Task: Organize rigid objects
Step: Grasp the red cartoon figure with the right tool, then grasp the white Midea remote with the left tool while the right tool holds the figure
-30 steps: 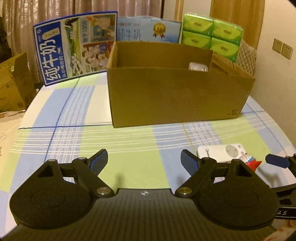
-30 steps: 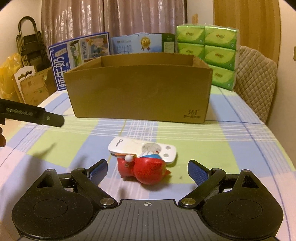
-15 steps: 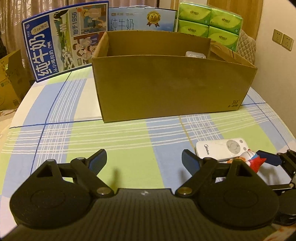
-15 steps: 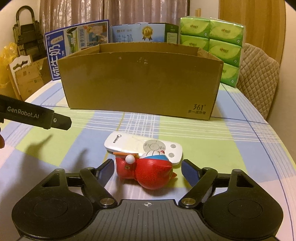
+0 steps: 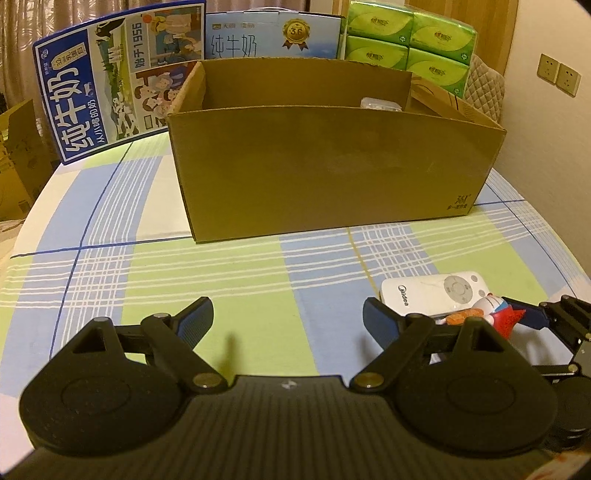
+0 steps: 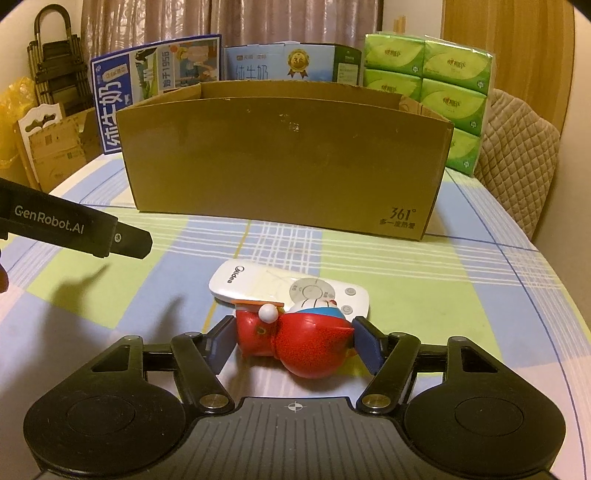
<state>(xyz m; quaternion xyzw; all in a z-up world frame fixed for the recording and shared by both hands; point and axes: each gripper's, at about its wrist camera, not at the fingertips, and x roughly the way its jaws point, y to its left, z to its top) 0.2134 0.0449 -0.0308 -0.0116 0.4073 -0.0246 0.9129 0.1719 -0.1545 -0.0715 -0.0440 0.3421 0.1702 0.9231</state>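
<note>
Doraemon toy [image 6: 303,341]: glossy red plastic body, white pompom, blue-and-white head, small orange piece at the top edge. It lies on its side on the counter [image 6: 424,280], in front of the cardboard box [image 6: 284,158] and apart from it. Long axis runs roughly left-right, parallel to the box's front wall; the head end points right and slightly toward the box. From the left wrist view only the toy's head and a red point [image 5: 495,314] show behind the left gripper's right finger.

White Midea remote [image 6: 288,290] lies flat just box-side of the toy, touching or partly under it; cannot tell which. Its long axis is also about parallel to the box front, logo end left, round button pad right.

Right gripper [image 6: 295,345]: fingers [image 6: 364,345] straddle the toy, blue pads at or very near its two sides; firm contact cannot be confirmed.

Left gripper [image 5: 288,319]: fingers [image 5: 194,319] spread wide, nothing between them, hovering over the checked cloth in front of the box's left half, left of the toy.

Box is open-topped, brown, "361°" printed at the lower right of its front wall; a small clear-wrapped item [image 5: 380,104] sits inside near the far right. Behind the box: blue milk carton [image 5: 118,74], second light-blue milk carton [image 5: 273,35], stacked green tissue packs [image 5: 410,40].
</note>
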